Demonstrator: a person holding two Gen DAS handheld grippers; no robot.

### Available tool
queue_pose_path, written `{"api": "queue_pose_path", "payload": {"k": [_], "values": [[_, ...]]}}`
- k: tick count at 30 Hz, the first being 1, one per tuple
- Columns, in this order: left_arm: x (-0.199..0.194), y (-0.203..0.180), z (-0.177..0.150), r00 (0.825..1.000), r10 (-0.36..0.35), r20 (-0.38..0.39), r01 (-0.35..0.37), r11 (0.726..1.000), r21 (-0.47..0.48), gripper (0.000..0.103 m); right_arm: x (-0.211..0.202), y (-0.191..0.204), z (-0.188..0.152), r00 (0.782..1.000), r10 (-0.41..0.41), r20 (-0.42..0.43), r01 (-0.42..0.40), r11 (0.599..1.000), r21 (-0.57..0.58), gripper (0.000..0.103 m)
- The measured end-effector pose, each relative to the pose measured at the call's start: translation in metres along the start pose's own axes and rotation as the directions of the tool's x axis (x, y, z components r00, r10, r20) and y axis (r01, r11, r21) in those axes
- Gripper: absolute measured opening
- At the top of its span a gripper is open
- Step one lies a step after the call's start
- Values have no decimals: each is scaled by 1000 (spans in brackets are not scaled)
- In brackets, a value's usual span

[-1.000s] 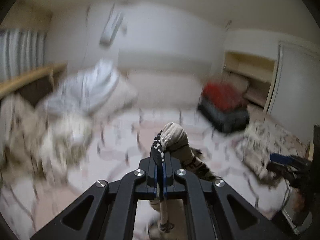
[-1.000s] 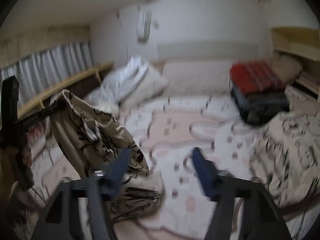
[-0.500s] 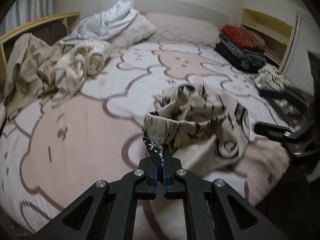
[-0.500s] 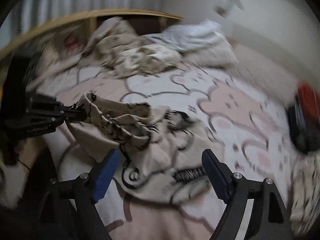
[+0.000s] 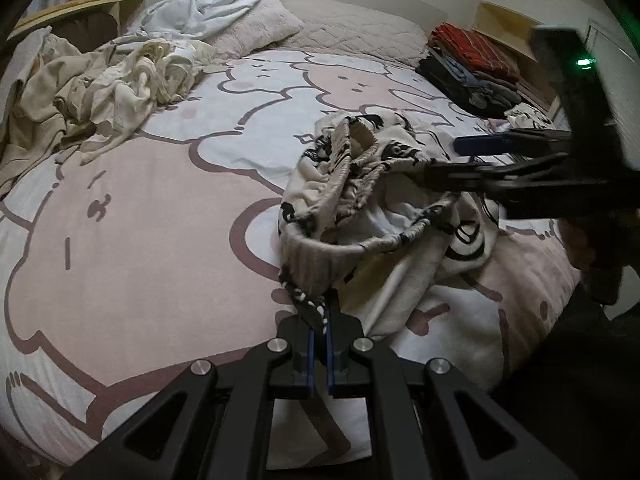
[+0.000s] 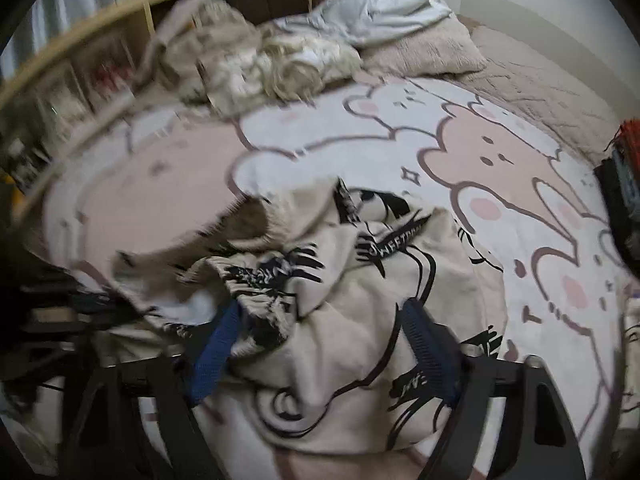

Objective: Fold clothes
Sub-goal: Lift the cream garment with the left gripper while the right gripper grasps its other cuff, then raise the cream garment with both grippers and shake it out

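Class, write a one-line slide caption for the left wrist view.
Left gripper shut on the printed shorts, bunched on the bear-print bedspread, as the open right gripper reaches its waistband.

The right gripper [image 6: 320, 344] has its blue fingers [image 6: 214, 348] spread wide, straddling a cream garment with black print [image 6: 352, 304], crumpled on the bed [image 6: 520, 184]. Unfolded clothes [image 6: 260, 60] are piled near a pillow [image 6: 432, 48].

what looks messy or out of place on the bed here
The printed cream garment lies bunched and twisted near the bed's edge, its waistband pinched in the shut left gripper while the right gripper stands open over it. A rumpled pile of beige clothes sits unfolded by the pillow.
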State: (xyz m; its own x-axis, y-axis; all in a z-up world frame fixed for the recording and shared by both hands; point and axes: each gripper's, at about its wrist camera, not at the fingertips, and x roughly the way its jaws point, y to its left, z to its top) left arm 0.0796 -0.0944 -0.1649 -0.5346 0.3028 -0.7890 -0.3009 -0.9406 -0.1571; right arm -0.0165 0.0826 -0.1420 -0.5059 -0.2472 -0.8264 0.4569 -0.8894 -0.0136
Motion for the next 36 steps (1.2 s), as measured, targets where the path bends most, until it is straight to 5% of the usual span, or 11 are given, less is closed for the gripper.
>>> {"api": "queue_pose_path", "payload": {"k": [2, 3, 4, 9, 16, 24, 28, 33, 36], "values": [[-4, 3, 0, 1000, -6, -5, 6, 1000, -5, 31, 8, 3, -2, 999, -27, -26, 27, 1000, -15, 43], [-9, 4, 1, 1000, -6, -1, 6, 1000, -12, 53, 8, 3, -5, 1000, -12, -28, 12, 1000, -13, 29], [-17, 6, 5, 1000, -16, 14, 16, 1000, -20, 62, 7, 3, -8, 1000, 3, -30, -4, 1000, -12, 25], [-42, -1, 47, 998, -14, 61, 13, 1000, 4, 62, -6, 4, -18, 1000, 31, -3, -31, 999, -33, 18], [12, -36, 105, 996, 86, -14, -80, 968, 240, 62, -11, 5, -25, 999, 27, 21, -26, 999, -38, 18], [71, -42, 127, 957, 268, -114, -222, 925, 309, 61, -10, 9, -26, 999, 16, 45, -13, 998, -54, 18], [94, -35, 135, 934, 332, -133, -290, 921, 262, 61, -6, 11, -27, 999, 6, 40, -3, 997, -75, 18], [68, 5, 167, 886, 462, 34, -463, 886, 17, 57, 6, -1, -32, 991, -137, -6, 137, 989, -50, 18], [27, 32, 184, 895, 433, 103, -416, 897, -150, 58, 2, -27, -33, 964, -265, -27, 266, 964, 30, 18]]}}
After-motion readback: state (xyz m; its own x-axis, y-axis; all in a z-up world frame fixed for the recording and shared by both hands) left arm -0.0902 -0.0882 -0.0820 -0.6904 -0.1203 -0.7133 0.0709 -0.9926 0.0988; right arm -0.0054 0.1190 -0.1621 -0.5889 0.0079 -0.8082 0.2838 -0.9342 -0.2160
